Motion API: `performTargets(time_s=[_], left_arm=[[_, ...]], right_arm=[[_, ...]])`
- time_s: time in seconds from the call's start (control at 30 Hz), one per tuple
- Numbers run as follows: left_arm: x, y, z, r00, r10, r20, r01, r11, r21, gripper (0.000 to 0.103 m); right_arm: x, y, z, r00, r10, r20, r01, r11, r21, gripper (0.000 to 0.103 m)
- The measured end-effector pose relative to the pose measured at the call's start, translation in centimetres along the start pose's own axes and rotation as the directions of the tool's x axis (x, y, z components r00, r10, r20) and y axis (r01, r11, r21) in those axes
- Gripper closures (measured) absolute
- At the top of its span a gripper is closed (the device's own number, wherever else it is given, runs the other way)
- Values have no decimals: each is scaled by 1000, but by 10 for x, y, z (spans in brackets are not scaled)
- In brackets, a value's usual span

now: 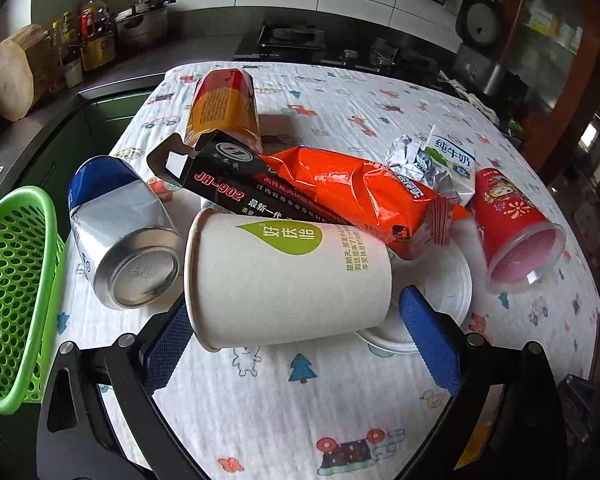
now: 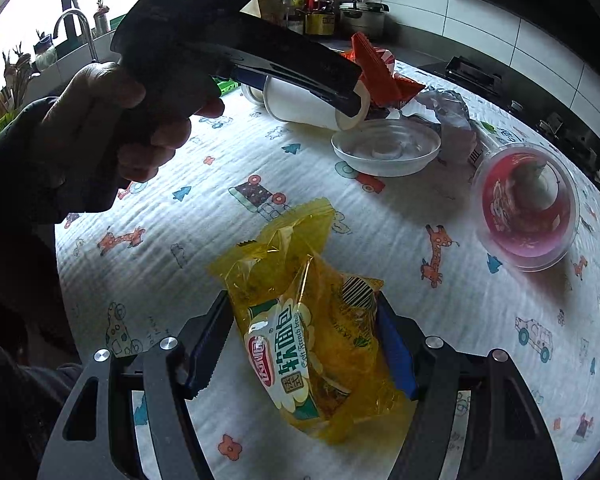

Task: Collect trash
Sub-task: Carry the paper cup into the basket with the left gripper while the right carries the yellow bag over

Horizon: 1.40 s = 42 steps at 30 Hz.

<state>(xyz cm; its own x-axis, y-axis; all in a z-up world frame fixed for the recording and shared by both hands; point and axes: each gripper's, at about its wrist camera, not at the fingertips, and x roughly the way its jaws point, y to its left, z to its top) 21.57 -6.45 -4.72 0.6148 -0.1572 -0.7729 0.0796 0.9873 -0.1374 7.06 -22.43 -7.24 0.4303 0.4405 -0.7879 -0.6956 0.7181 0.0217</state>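
Left wrist view: the left gripper (image 1: 296,334) stands wide, its jaws flanking one toppled white paper cup (image 1: 284,276) without pressing it; two cans, one red plastic cup (image 1: 512,232); the right gripper (image 2: 304,344) clamps one yellow crinkled bread wrapper (image 2: 312,340) on the cloth.

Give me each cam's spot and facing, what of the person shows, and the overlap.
Left wrist: on the left claw, angled down at the white paper cup between its open fingers; no hand visible.
Right wrist: on the right claw, angled down at the yellow bread bag it grips; the person's hand holds the left claw.
Shared: paper cup, white lid, red cup, orange wrapper.
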Motion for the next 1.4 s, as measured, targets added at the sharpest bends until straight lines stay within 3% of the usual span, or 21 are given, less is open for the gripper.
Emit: performTargets(time_s=[0.1,0.23,0.53,0.77,1.13,1.4], left_arm=[[2,0,0,1000,-1,-8,1,1000,-5,21],[-3,2,-3,1000,5,6,-5,1000,-3,22],[-39,9,-13,997,-52,57,51,999,19,22],[-79,43,-22,993,-59,103,61,998,-10,22],[-132,149,-27,979,91,182,-67,989,-130,22],[-124,246,-35,972,212,102,-182,953,-244,22]], right_arm=[[-2,0,0,1000,1,5,-1,1000,6,36],[-6,1,0,1000,-1,14,1,1000,13,37],[-15,4,9,1000,1,29,-2,999,37,37],[-16,18,32,999,18,51,-19,1000,23,37],[10,60,98,995,71,66,-70,997,-27,37],[39,90,162,990,116,80,-114,993,-38,37]])
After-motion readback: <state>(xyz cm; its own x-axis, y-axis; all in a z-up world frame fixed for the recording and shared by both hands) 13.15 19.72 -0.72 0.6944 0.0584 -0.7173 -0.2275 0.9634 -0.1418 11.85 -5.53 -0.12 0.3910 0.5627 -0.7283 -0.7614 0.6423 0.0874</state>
